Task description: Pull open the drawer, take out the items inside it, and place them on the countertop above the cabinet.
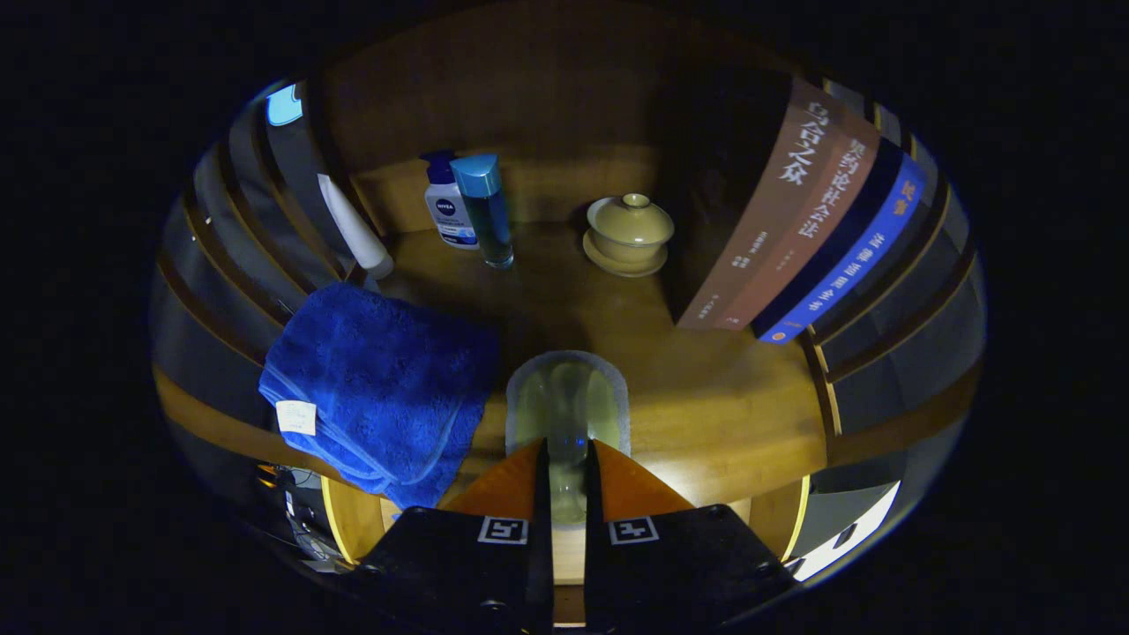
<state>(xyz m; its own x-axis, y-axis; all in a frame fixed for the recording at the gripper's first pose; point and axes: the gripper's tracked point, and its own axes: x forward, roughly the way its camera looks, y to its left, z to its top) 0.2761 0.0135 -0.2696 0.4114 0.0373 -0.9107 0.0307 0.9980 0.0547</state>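
1. Dim light swallows much of the wooden countertop [706,397]; its far corners and the back wall fade into shadow, and the dark space between the lidded cup and the books is hard to make out.

2. Gripper [565,459] holds a clear glass object [567,401], apparently a tumbler, its two fingers drawn close with the glass pinched in the narrow gap between them. The fingers hide its lower part, and whether it rests on the countertop or hangs just above it cannot be told.

3. Blue towel [379,388], folded, lies on the near left of the countertop just left of the glass, draped over the front edge, a white tag at its near corner.

4. At the far left stand a white bottle with a blue pump top [448,207] and a blue-capped clear bottle [487,212], touching or nearly so. A white tube [355,227] leans against the left wall beside them.

5. Lidded ceramic cup [631,227] sits on its saucer at the far centre, well apart from the glass.

6. Three books [811,212] stand at the far right, leaning left; their tops run into shadow.

7. Below the countertop's front edge, a yellow-rimmed wooden opening [353,520], possibly the drawer, is largely blocked by the gripper body.
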